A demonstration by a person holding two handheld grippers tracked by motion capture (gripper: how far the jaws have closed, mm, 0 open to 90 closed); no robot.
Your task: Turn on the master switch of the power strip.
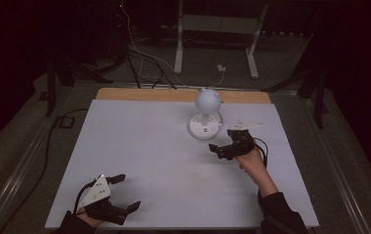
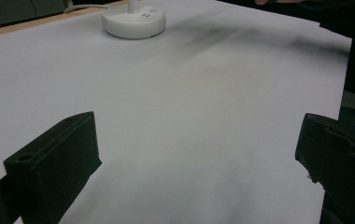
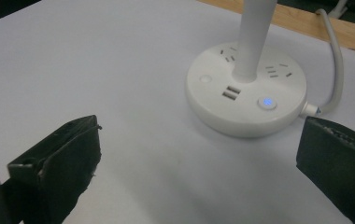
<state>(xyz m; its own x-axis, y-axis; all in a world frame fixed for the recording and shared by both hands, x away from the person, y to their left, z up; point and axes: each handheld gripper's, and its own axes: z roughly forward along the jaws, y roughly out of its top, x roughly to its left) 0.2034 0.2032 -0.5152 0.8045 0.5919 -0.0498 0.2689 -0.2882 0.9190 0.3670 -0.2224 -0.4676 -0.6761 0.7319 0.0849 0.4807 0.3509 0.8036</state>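
A white desk lamp (image 1: 207, 100) with a round head stands on a round white base (image 1: 204, 126) at the back middle of the white table (image 1: 149, 146). The base (image 3: 245, 95) carries sockets, two USB ports and a lit blue button (image 3: 267, 102); its stem (image 3: 252, 37) rises from the centre. My right gripper (image 1: 224, 145) hovers just in front and to the right of the base, open, with nothing between its fingers (image 3: 66, 158). My left gripper (image 1: 125, 192) rests near the front left edge, also open and empty, and in its own view the base (image 2: 133, 21) lies far off.
A white cable (image 3: 332, 56) runs from the base toward the wooden back edge (image 1: 139, 94) of the table. Beyond the table are dark floor, loose cables (image 1: 144, 58) and a white stand's legs (image 1: 252, 44). A person's sleeve (image 1: 281, 214) reaches in at the front right.
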